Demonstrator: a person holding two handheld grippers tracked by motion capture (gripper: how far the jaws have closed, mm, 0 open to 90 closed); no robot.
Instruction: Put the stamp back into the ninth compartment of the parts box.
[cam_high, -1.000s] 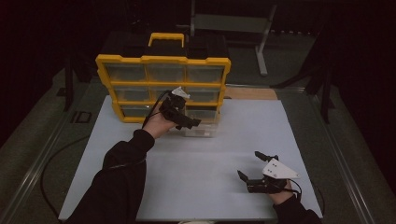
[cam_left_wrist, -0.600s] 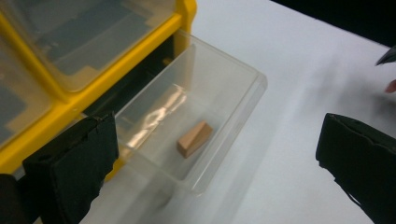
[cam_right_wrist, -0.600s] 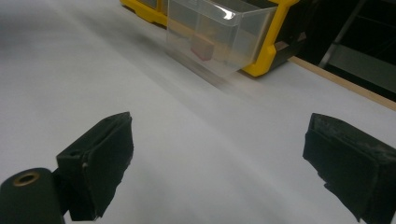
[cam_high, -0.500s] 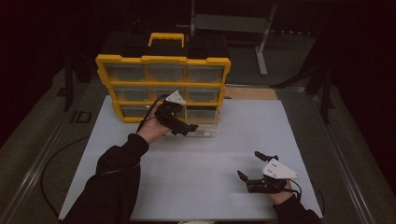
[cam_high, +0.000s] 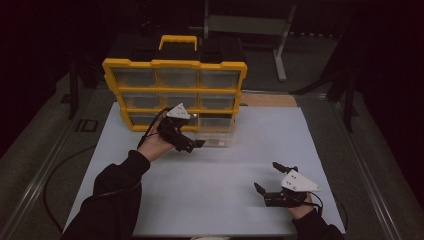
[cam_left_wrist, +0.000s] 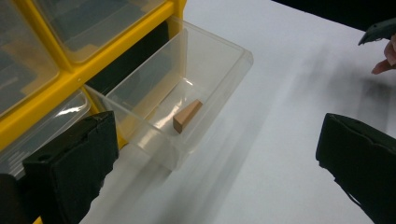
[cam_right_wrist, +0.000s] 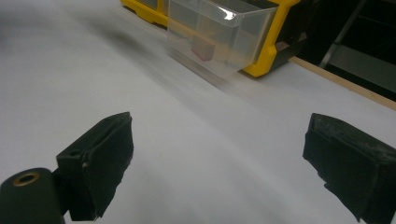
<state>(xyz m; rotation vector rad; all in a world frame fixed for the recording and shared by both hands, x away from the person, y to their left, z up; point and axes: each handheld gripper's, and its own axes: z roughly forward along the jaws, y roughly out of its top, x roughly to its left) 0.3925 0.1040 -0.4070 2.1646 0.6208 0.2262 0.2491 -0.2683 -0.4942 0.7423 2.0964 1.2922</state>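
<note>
From the high view, the yellow drawer cabinet (cam_high: 175, 90) stands at 12 o'clock on the white table (cam_high: 215, 200), and its bottom right clear drawer (cam_high: 216, 131) is pulled out toward the person. What lies inside the drawer is too dim to tell from up there. The left gripper view settles it: a small brown wooden wedge (cam_left_wrist: 187, 115) rests on the floor of the clear drawer (cam_left_wrist: 187, 88), near its middle, touching no wall. The right gripper view catches the same drawer (cam_right_wrist: 217, 35) from the front and low down, at 12 o'clock of that view, with the wedge (cam_right_wrist: 202, 48) a blurred reddish-brown patch behind the clear front wall.

The left hand-held gripper (cam_high: 189, 144) hovers just beside the drawer's front left corner, at about 11 o'clock from the table's middle. Its jaws stand wide apart and hold nothing, as the left gripper view shows (cam_left_wrist: 210, 172), with bare table between them. The right hand-held gripper (cam_high: 272, 182) sits low over the table at about 4 o'clock, well apart from the cabinet, likewise released with jaws spread (cam_right_wrist: 219, 172).

Behind the cabinet, at 1 o'clock, a metal stand (cam_high: 280, 45) rises from the dark floor. A wooden strip (cam_high: 267, 100) edges the table beside the cabinet. The drawer's front wall stands between the right hand-held gripper and the wedge.
</note>
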